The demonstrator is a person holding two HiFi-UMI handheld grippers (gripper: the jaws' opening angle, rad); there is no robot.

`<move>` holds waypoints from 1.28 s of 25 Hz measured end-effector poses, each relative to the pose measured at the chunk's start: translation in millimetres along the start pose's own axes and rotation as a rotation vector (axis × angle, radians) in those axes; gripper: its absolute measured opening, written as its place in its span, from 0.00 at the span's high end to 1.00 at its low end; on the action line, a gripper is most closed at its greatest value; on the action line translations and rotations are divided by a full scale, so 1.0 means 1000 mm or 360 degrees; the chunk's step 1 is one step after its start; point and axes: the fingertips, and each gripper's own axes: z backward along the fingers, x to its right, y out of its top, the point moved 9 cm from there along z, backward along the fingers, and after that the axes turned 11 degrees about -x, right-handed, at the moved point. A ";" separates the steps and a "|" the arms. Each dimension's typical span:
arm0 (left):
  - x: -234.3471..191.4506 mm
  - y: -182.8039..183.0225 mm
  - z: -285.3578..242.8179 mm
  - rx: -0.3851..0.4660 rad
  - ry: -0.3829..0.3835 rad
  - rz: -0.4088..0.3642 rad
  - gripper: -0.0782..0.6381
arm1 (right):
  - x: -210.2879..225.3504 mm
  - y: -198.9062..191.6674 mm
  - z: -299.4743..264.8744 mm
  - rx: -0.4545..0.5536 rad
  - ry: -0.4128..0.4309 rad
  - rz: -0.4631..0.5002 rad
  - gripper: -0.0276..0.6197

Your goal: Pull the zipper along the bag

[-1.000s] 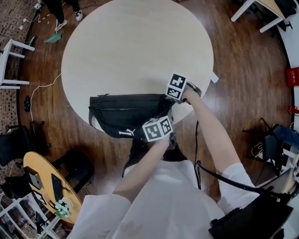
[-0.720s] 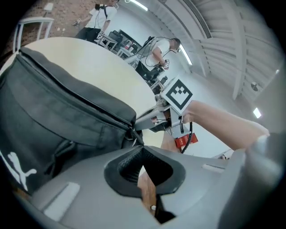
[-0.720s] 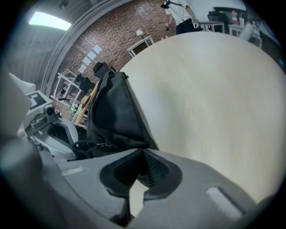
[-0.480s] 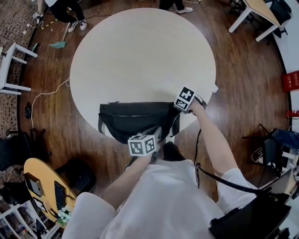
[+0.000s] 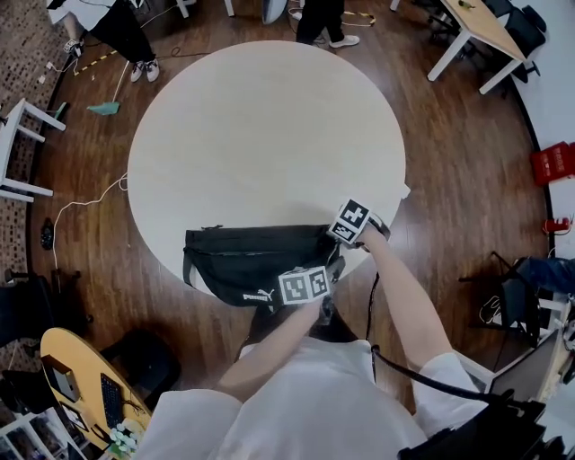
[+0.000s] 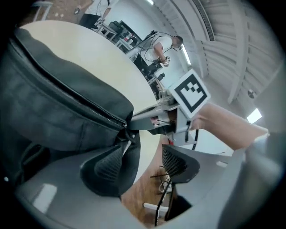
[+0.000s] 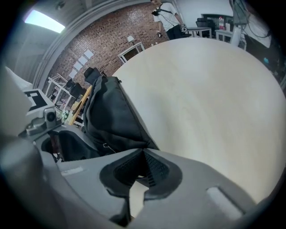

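A black bag [image 5: 247,262] lies at the round table's [image 5: 260,135] near edge. In the left gripper view its zipper [image 6: 80,99] runs shut up to the slider [image 6: 124,125] at the bag's right end, and the pull tab [image 6: 126,147] hangs by one pad. My left gripper [image 6: 143,163] stands wide open just in front of that end; its jaws have just been opening and press on nothing. My right gripper [image 7: 142,166] is shut on the bag's right corner [image 7: 145,144]. Both marker cubes, left [image 5: 304,285] and right [image 5: 352,221], show in the head view.
The bag overhangs the table edge toward me, above a wooden floor [image 5: 449,180]. People's legs [image 5: 319,18] stand past the table's far side. A white stool [image 5: 18,153] is at the left, and a desk [image 5: 476,36] at the back right.
The left gripper drew back from over the bag to the table's near edge and its jaws opened. The right gripper stayed on the bag's right end.
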 end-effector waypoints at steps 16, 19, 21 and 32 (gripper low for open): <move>-0.007 0.003 0.006 0.0110 -0.0027 0.0240 0.86 | 0.008 -0.005 0.004 0.0112 0.0094 0.0002 0.97; -0.015 -0.005 0.035 0.0108 -0.0072 0.0173 0.86 | 0.004 -0.007 0.004 0.0079 0.0028 0.0002 0.97; -0.028 -0.006 0.062 0.0136 -0.0059 0.0096 0.86 | 0.001 -0.009 0.003 0.0055 -0.0026 -0.0008 0.97; -0.236 0.076 0.301 0.0745 0.0540 0.0217 0.86 | -0.008 -0.007 0.001 0.0002 -0.0293 -0.0140 0.97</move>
